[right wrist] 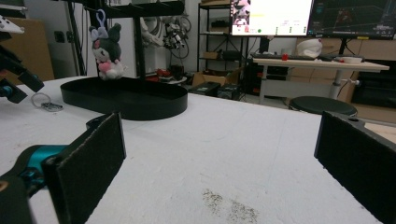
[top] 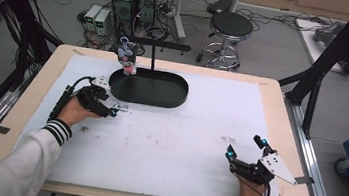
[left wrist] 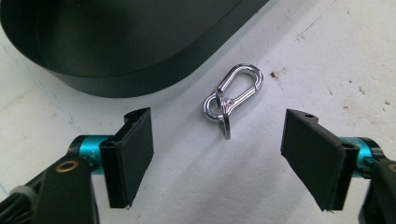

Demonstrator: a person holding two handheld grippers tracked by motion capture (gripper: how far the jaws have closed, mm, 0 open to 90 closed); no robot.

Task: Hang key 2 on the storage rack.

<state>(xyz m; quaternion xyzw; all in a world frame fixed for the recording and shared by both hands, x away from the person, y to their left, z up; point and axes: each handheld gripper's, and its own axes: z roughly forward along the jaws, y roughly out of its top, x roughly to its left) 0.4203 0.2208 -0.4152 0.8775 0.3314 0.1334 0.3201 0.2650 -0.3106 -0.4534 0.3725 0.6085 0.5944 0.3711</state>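
Bare foam board (top: 166,147) between hands, free passage; black tray (top: 148,88) blocks far side; plush (top: 127,57) hangs over tray's left end.

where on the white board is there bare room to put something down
The broad white foam board is bare between the black oval tray and the right gripper, and right of the tray up to the wooden edge. It is crowded at the tray's left end: the left gripper, silver carabiner clip and hanging plush toy.

A small shiny silver clasp (left wrist: 232,97) with a ring hooked on its lower end is lying flat on the white mat, untouched, just beside the black tray's wall, its long body pointing slantwise.
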